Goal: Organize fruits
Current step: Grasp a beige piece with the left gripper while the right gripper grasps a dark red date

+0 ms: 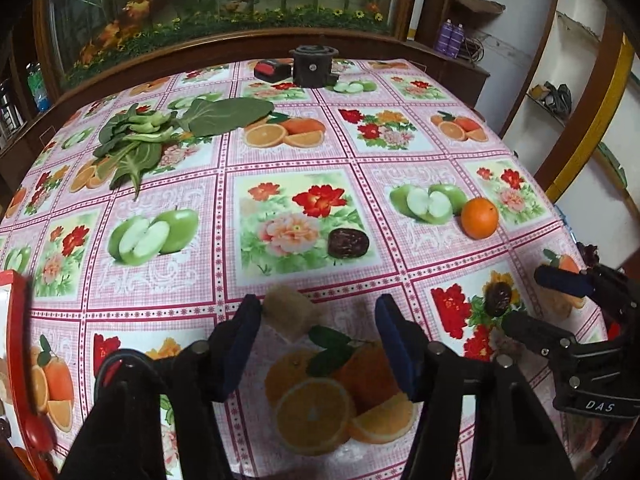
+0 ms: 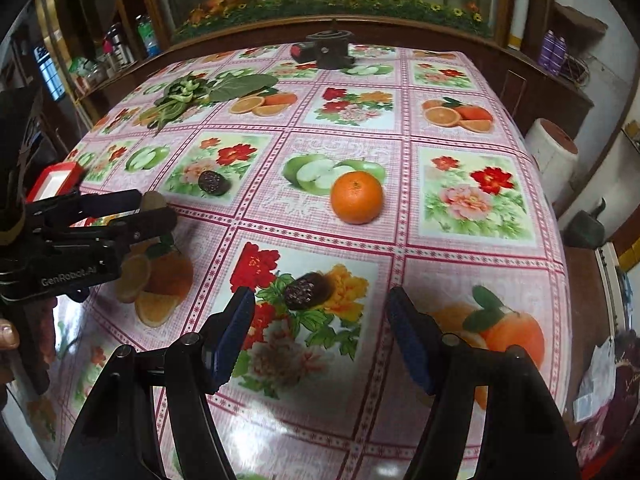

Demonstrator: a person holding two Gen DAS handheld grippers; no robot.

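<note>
Left hand-held gripper [image 1: 318,344]: jaws spread wide, with a brown kiwi [image 1: 289,314] lying on the surface [image 1: 360,276] just beside its left finger, not clamped. Right hand-held gripper [image 2: 320,338]: jaws likewise wide apart, nothing between them; a dark date [image 2: 306,290] sits just ahead at 12 o'clock. An orange [image 2: 356,197] rests farther off toward 12 o'clock in the right view, at 2 o'clock in the left view. A second date [image 1: 347,243] lies at 12 o'clock beyond the kiwi. Leafy greens [image 1: 140,136] lie at 10 o'clock; a red tray [image 1: 18,344] stands at the 9 o'clock edge. Judged step: approach to pick up fruit, none yet held. The next move calls for centring the kiwi or near date between the fingers, closing, then carrying it toward the tray, presumably the collecting place.
</note>
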